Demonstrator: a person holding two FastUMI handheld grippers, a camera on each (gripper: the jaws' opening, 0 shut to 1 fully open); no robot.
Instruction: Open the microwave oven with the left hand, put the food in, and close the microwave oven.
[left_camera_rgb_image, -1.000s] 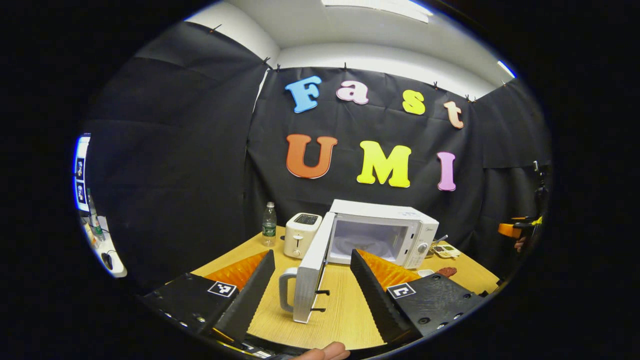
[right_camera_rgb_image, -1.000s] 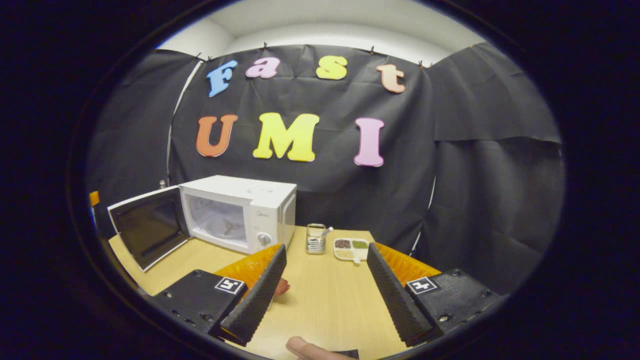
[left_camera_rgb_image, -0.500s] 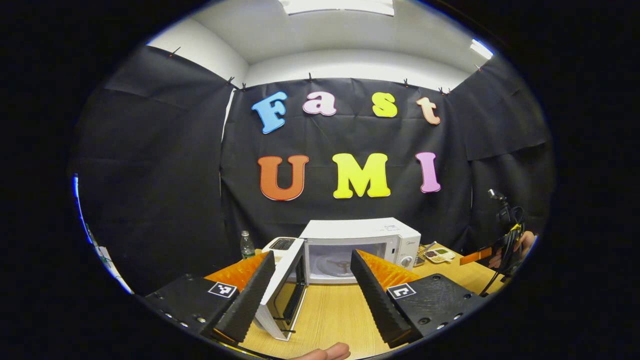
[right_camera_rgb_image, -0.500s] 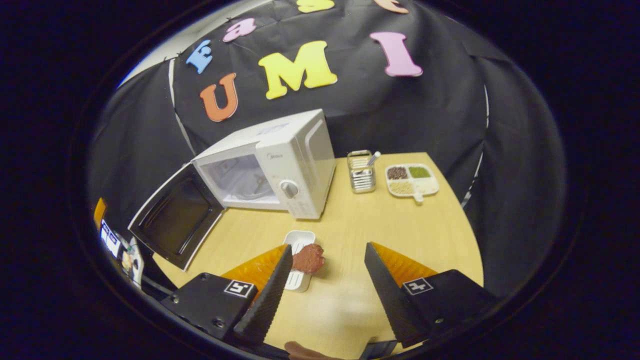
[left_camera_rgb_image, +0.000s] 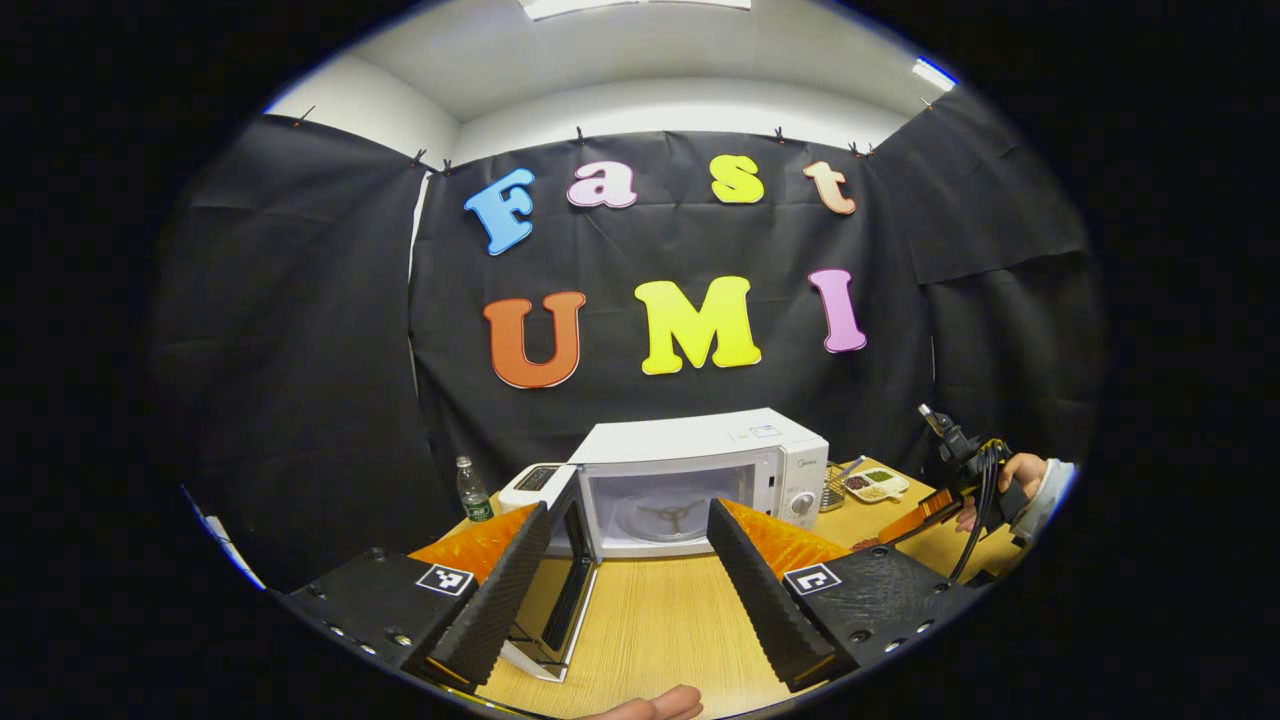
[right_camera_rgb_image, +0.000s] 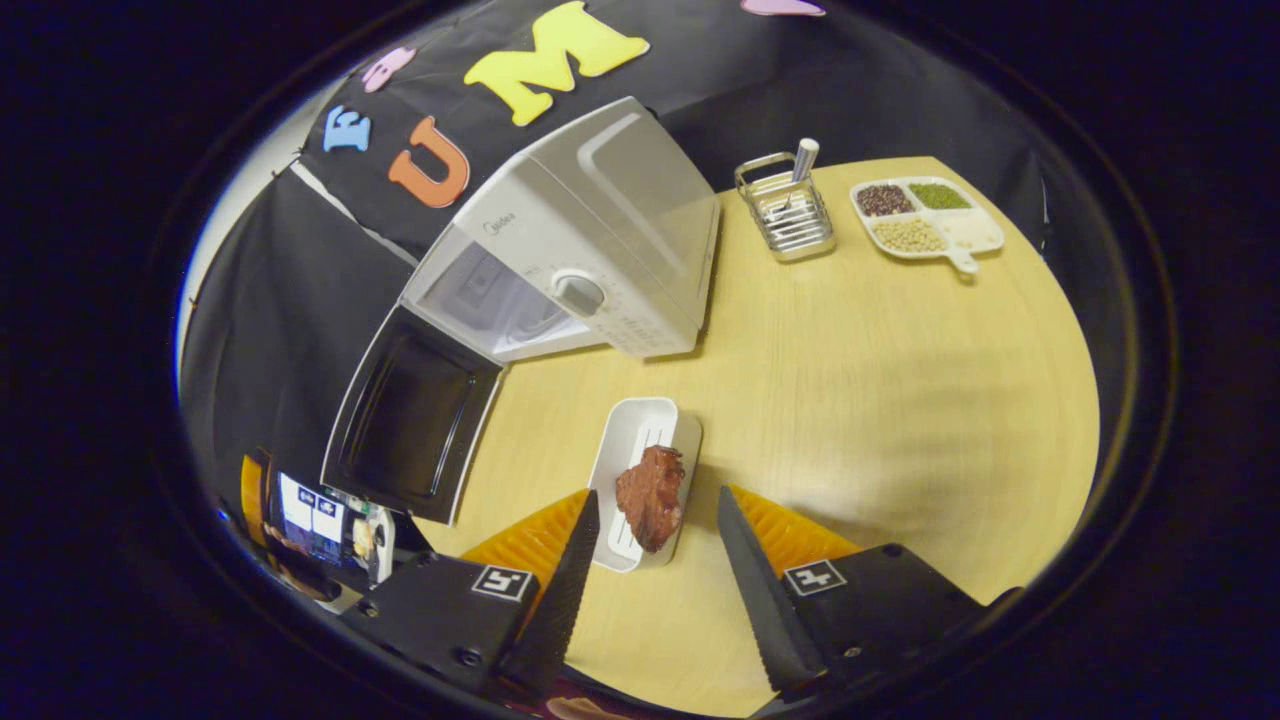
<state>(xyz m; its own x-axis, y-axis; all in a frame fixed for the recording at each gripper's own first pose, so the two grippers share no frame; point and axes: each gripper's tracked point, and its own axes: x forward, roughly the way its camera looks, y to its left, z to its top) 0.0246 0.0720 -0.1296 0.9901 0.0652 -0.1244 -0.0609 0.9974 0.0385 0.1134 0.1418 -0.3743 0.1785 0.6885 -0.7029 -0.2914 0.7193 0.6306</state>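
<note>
The white microwave (left_camera_rgb_image: 700, 465) stands at the back of the wooden table, its door (left_camera_rgb_image: 572, 575) swung wide to the left and its cavity empty. My left gripper (left_camera_rgb_image: 627, 505) is open in front of it and holds nothing. In the right gripper view the microwave (right_camera_rgb_image: 590, 250) and its open door (right_camera_rgb_image: 410, 420) lie to the upper left. A brown piece of meat (right_camera_rgb_image: 650, 495) rests on a white oblong dish (right_camera_rgb_image: 632, 450). My right gripper (right_camera_rgb_image: 656, 495) hangs open over them, one finger to each side. From the left gripper view, the right gripper (left_camera_rgb_image: 935, 508) shows at the far right in a hand (left_camera_rgb_image: 1010, 478).
A toaster (left_camera_rgb_image: 530, 480) and a water bottle (left_camera_rgb_image: 470, 490) stand left of the microwave. A wire utensil rack (right_camera_rgb_image: 785, 215) and a divided plate of beans (right_camera_rgb_image: 925, 215) sit at the table's far end (right_camera_rgb_image: 900, 380). Black cloth walls enclose the booth.
The left gripper has drawn back from the door, which now stands wider. The right gripper has tilted downward and moved in over the dish with the meat.
</note>
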